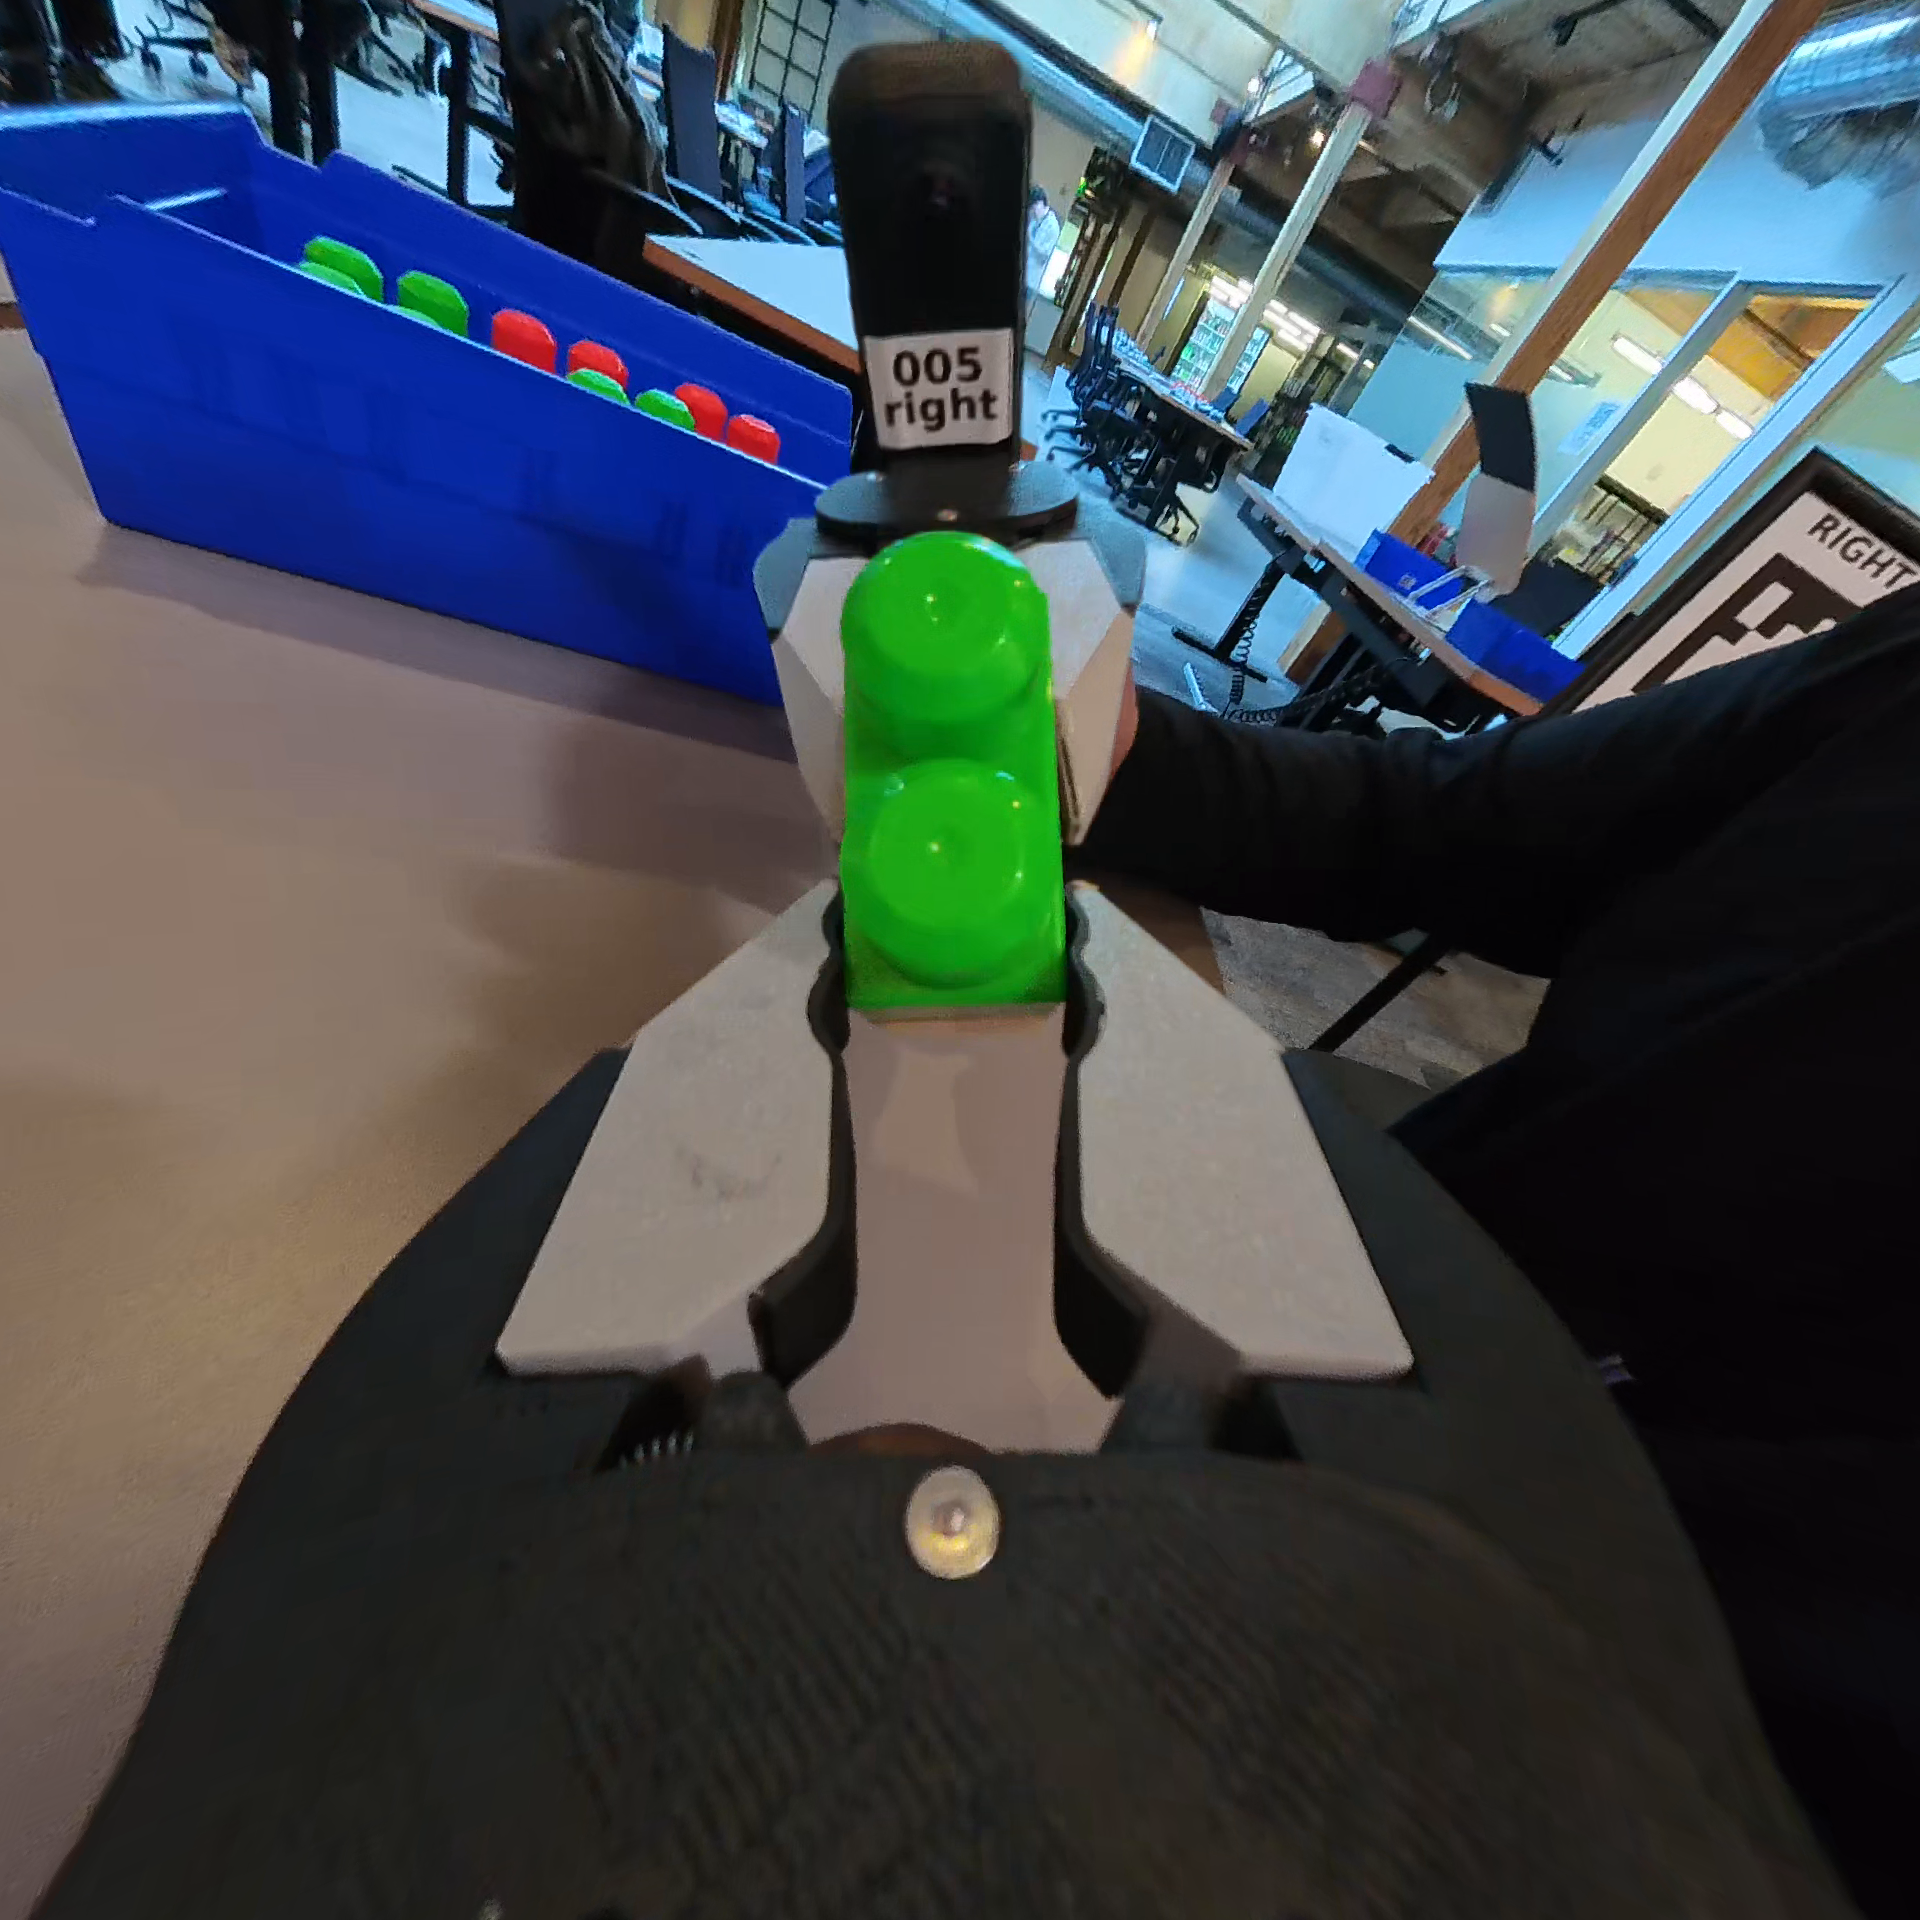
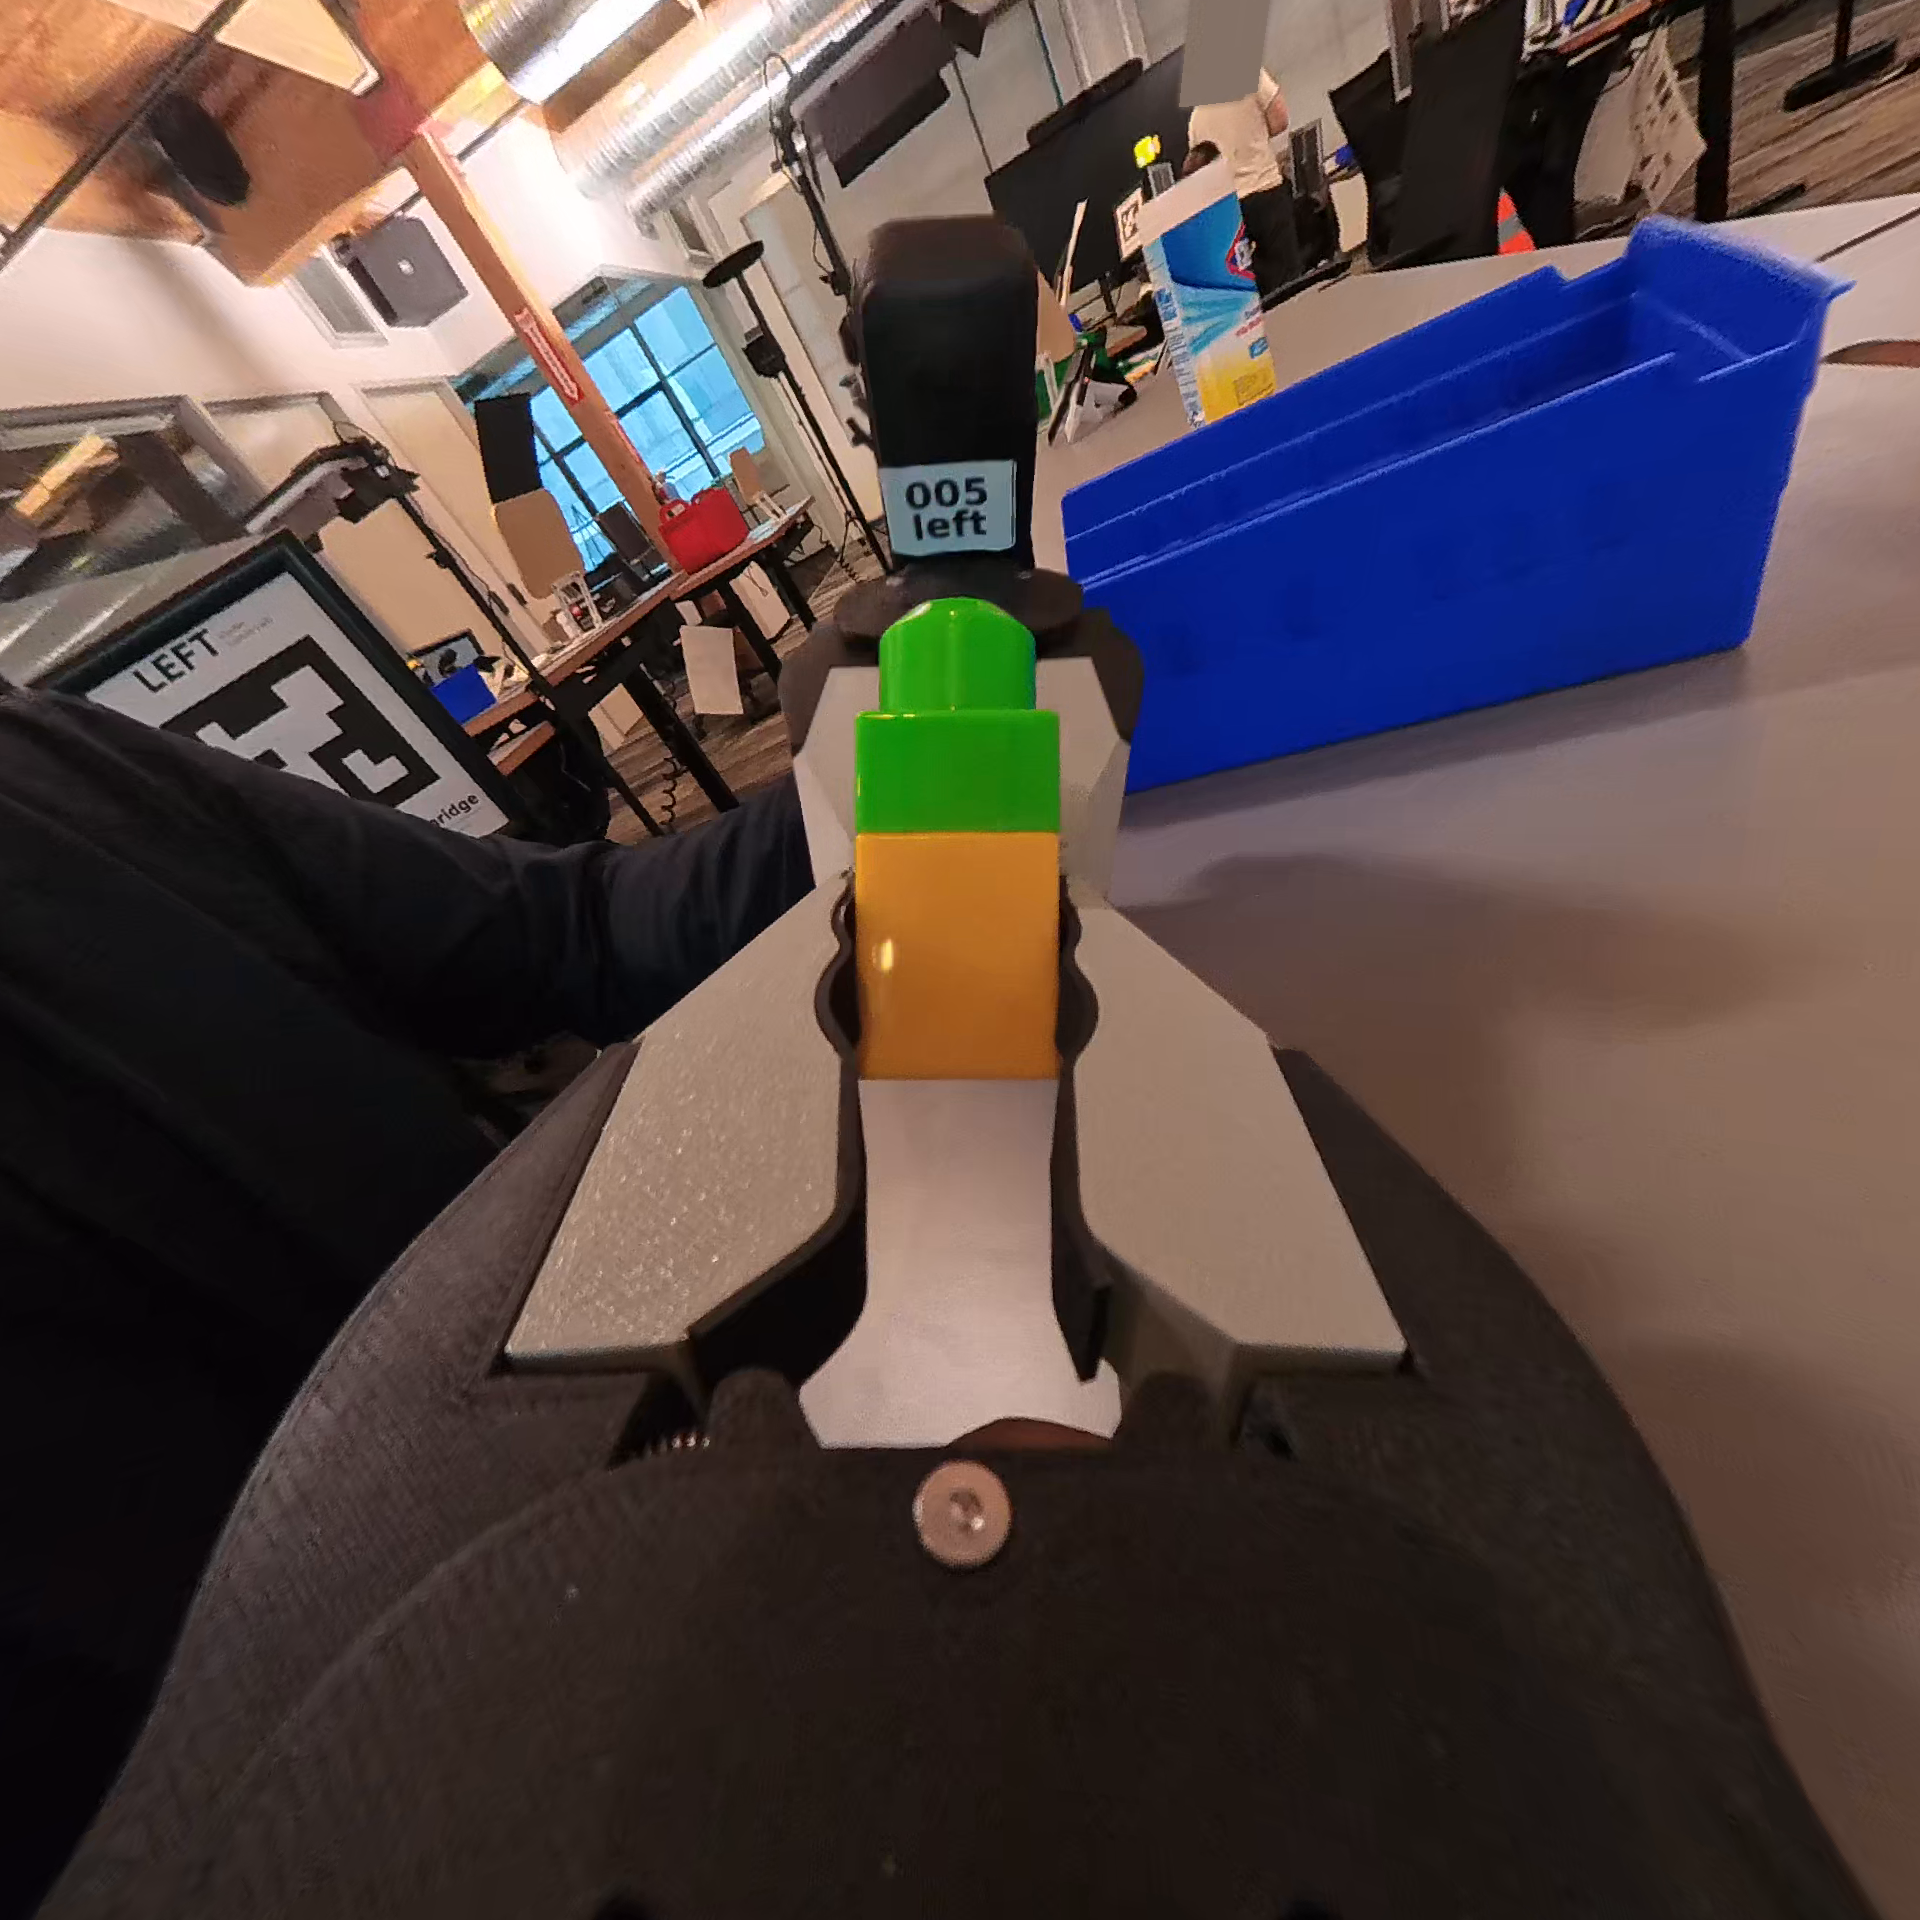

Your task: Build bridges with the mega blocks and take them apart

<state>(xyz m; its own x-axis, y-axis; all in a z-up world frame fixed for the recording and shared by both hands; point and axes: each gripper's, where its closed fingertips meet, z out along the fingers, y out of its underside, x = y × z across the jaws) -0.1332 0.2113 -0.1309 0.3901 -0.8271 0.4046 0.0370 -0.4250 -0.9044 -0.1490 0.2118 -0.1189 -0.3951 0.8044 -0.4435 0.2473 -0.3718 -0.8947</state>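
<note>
My left gripper [image 1: 954,966] is shut on a green two-stud block [image 1: 951,790], its pads pressed on both sides of the near end, studs facing the camera. My right gripper [image 2: 956,977] is shut on a yellow block [image 2: 956,956] that is joined to the green block [image 2: 956,774]. The two grippers face each other and hold the joined pair between them above the table [image 1: 312,935]. The right gripper's fingers [image 1: 816,675] flank the far part of the green block in the left wrist view. The left gripper's fingers [image 2: 1086,748] flank it in the right wrist view.
A blue bin [image 1: 416,488] stands on the table behind, holding several green blocks [image 1: 431,301] and red blocks [image 1: 523,338]; it also shows in the right wrist view [image 2: 1455,540]. A person's dark sleeves [image 1: 1455,831] [image 2: 364,914] reach in. A wipes canister [image 2: 1205,312] stands far back.
</note>
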